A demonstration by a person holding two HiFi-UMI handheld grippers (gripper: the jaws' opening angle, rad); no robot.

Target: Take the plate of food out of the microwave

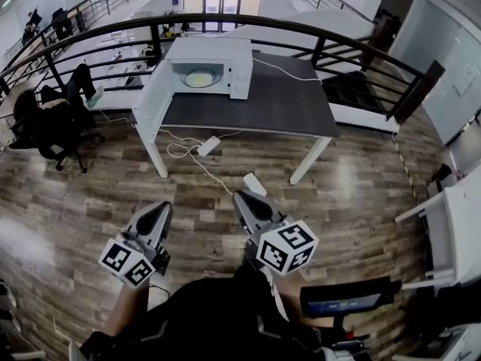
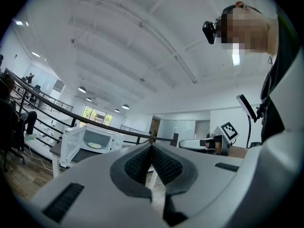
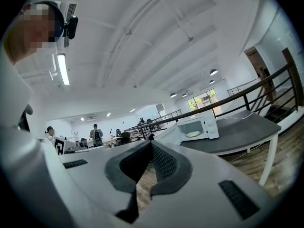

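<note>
A white microwave [image 1: 207, 66] stands on the far left part of a dark grey table [image 1: 278, 104], its door [image 1: 152, 100] swung open to the left. Inside lies a plate with yellowish food [image 1: 199, 77]. Both grippers hang well short of the table, over the wooden floor near the person's body. My left gripper [image 1: 162, 208] is shut with nothing between its jaws, and so is my right gripper [image 1: 243, 198]. The left gripper view shows the microwave [image 2: 92, 140] and the plate [image 2: 95, 146] far off; the right gripper view shows the microwave [image 3: 197, 127] and the plate [image 3: 192, 134].
A curved black railing [image 1: 248, 22] runs behind the table. A power strip [image 1: 208, 146] and white cable lie on the floor under it, and a white block [image 1: 254, 183] lies nearer me. Office chairs [image 1: 52, 122] stand left, a white desk [image 1: 458, 224] right.
</note>
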